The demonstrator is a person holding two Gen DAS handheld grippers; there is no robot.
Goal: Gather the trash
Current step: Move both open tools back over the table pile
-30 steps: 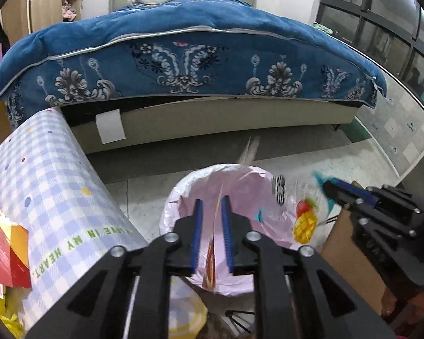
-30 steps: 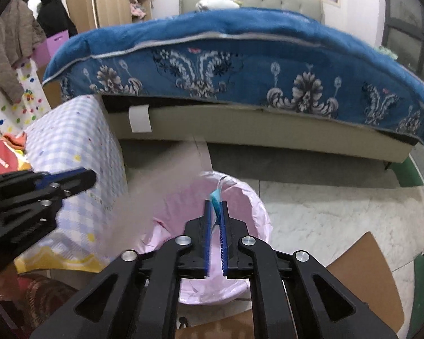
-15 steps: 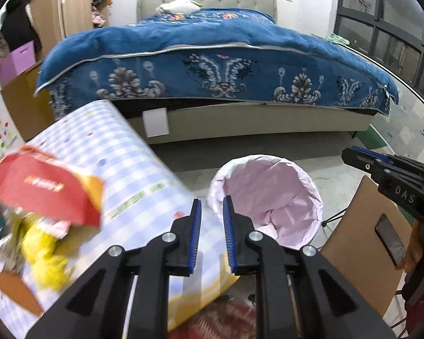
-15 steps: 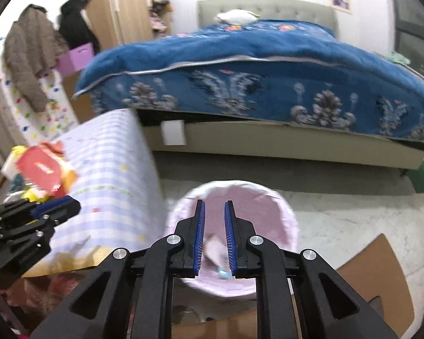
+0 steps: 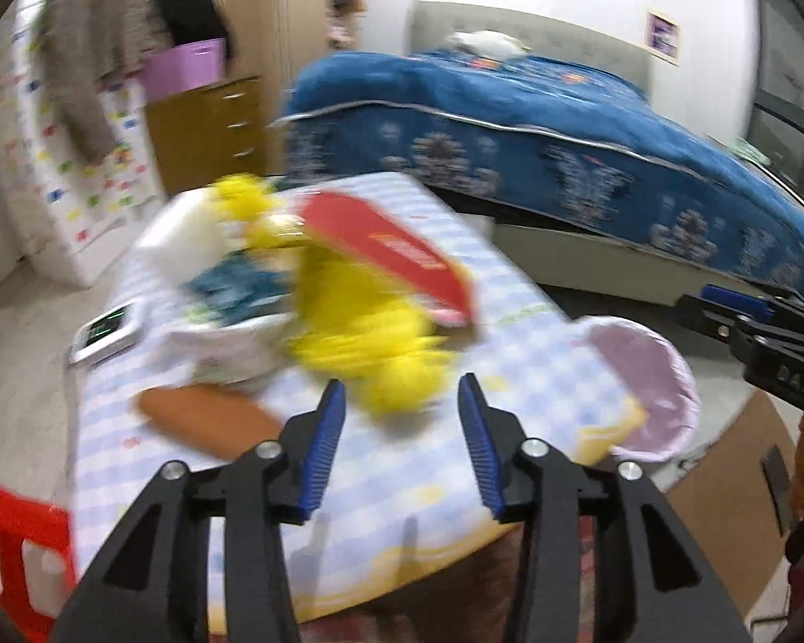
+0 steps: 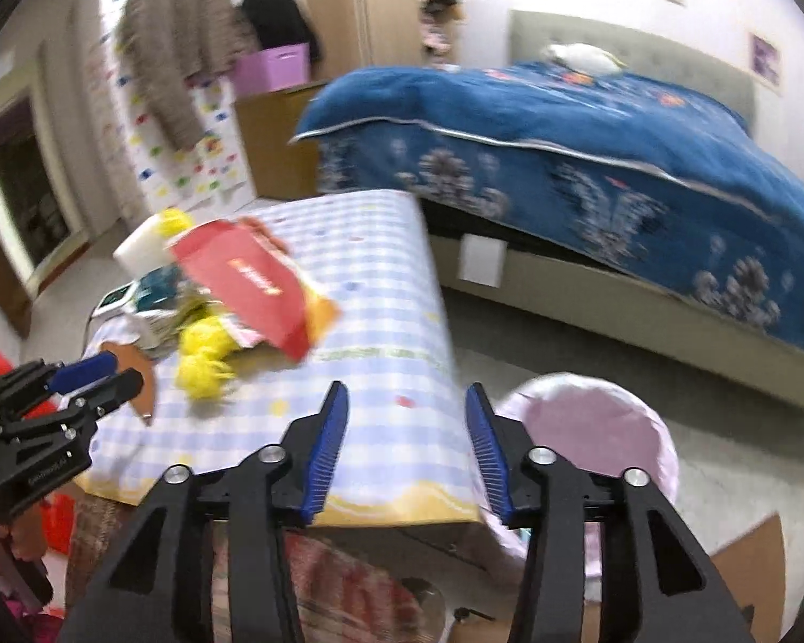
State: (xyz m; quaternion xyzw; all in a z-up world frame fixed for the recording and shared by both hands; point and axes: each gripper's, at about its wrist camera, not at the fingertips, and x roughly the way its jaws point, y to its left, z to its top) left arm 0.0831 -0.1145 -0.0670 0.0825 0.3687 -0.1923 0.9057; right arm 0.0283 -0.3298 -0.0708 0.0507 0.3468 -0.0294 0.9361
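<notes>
Both hand-held grippers, left (image 5: 401, 428) and right (image 6: 406, 436), are spread empty, so the crumpled yellow plastic wrapper (image 5: 370, 343) at 12 o'clock could easily slip off the checkered counter (image 5: 402, 487).

A bedroom in a home. A bed (image 6: 589, 123) with a grey upholstered headboard (image 6: 643, 48) and blue patterned quilt (image 5: 509, 107) fills the far side; coats (image 6: 182, 53) hang beside a wooden wardrobe (image 6: 386, 5), a chest of drawers (image 5: 209, 128) stands near, and a gingham-covered table (image 6: 370, 289) occupies the foreground.
</notes>
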